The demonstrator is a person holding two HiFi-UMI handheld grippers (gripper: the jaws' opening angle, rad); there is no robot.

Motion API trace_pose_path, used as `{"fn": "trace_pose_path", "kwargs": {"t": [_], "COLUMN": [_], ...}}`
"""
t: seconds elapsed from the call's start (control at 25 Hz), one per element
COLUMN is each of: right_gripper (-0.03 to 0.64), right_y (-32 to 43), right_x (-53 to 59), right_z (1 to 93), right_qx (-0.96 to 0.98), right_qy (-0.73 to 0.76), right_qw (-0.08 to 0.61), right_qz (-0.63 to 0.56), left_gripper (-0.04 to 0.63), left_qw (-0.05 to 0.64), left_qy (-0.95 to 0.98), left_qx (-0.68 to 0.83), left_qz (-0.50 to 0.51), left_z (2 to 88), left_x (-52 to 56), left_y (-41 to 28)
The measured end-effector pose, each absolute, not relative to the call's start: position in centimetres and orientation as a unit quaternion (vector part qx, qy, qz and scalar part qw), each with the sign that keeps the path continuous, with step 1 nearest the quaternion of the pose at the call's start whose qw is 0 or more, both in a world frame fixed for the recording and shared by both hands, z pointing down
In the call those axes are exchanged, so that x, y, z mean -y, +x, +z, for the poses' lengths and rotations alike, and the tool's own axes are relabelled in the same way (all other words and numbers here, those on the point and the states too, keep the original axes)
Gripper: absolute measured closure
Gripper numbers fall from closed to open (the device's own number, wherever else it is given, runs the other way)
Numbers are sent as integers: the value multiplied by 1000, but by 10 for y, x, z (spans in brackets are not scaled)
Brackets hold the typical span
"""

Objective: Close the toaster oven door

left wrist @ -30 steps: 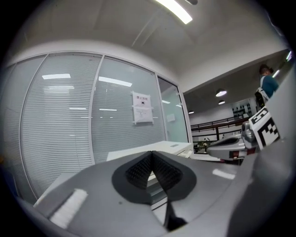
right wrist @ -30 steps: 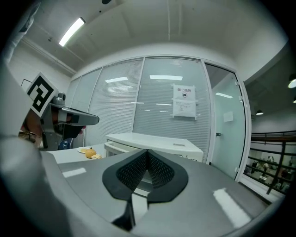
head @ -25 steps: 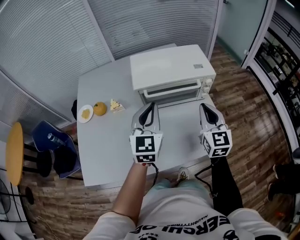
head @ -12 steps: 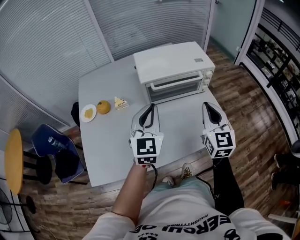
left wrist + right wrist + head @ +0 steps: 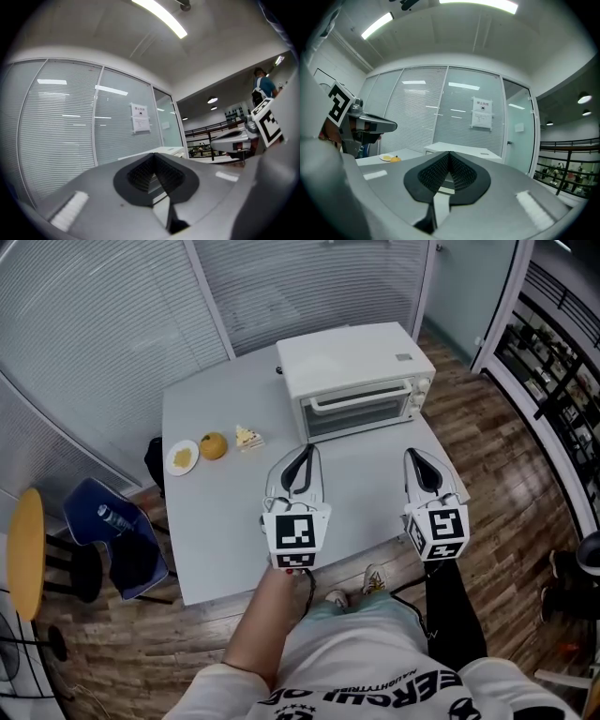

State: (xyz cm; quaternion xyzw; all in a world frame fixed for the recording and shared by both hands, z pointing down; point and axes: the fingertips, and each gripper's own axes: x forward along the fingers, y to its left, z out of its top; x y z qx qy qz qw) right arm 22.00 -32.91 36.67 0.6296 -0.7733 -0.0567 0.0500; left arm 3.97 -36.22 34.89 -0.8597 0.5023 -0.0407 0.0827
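The toaster oven [image 5: 356, 367] is seen at the far side of the worktop [image 5: 225, 512], its long axis running crosswise, with the door [image 5: 361, 414] turned toward both claws and apparently already upright against the front. The left claw [image 5: 302, 454] and right claw [image 5: 412, 456] are held pressed together on nothing, just short of it. The left is judged slightly nearer the door.

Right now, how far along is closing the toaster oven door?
Done, it seems: the toaster oven door sits upright against the toaster oven front, with no gap visible. In hand: nothing; the left gripper and right gripper are both shut and empty, hovering over the table short of the oven. Left: apparently nothing, though the latch is too small to check.
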Motion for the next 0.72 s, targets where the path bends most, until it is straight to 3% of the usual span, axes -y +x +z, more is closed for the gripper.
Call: {"fn": "trace_pose_path", "kwargs": {"t": [0.72], "right_gripper": [614], "right_y": [220], "right_x": [320], "right_z": [361], "right_qx": [770], "right_qy": [634], "right_qw": [41], "right_qz": [-59], "left_gripper": [540], "left_qw": [80], "left_qy": [-858], "left_qx": [-506], "left_qz": [-41], "left_z": [354], "left_x": [352], "left_y": [31]}}
